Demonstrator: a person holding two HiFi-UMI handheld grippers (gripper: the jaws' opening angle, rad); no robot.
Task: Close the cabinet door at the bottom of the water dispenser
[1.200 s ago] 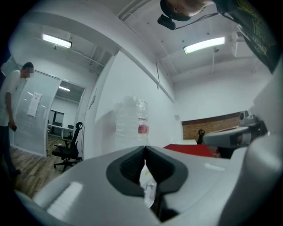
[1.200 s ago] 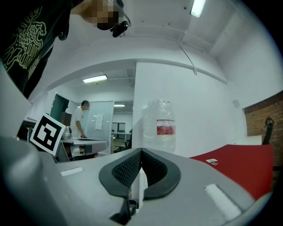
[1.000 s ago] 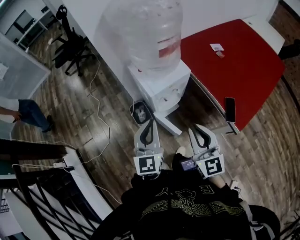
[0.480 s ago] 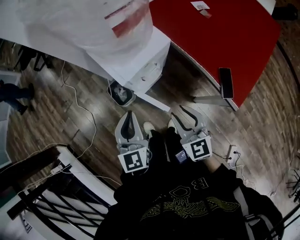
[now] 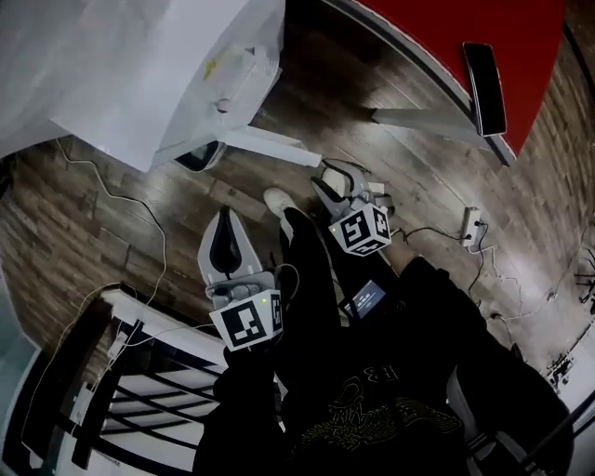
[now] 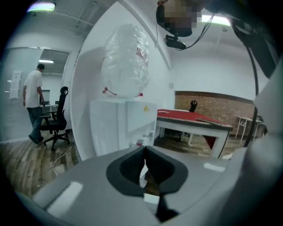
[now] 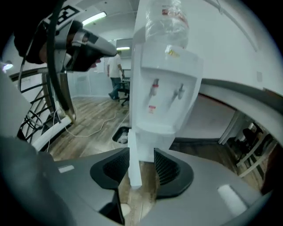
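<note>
The white water dispenser (image 5: 139,84) carries a clear bottle (image 6: 126,66) and fills the upper left of the head view. Its bottom cabinet door (image 5: 260,142) stands swung out as a narrow white slab. In the right gripper view the door's edge (image 7: 134,163) shows upright in the gap between the jaws, touching neither pad. My right gripper (image 5: 327,178) hangs low just right of the door, its jaws opening. My left gripper (image 5: 223,218) is nearer me and farther from the dispenser, shut and empty, with the dispenser (image 6: 119,126) ahead of it.
A red table (image 5: 446,28) with a phone (image 5: 485,74) at its edge stands to the right. A small bin (image 5: 197,156) sits beside the dispenser. Cables (image 5: 139,204) and a power strip (image 5: 472,225) lie on the wood floor. A black railing (image 5: 102,400) is at left. A person (image 6: 33,99) stands far off.
Both grippers have dropped toward the floor and the head view has sunk with them. The right gripper tipped downward, its jaws spread apart, and it moved in beside the door.
</note>
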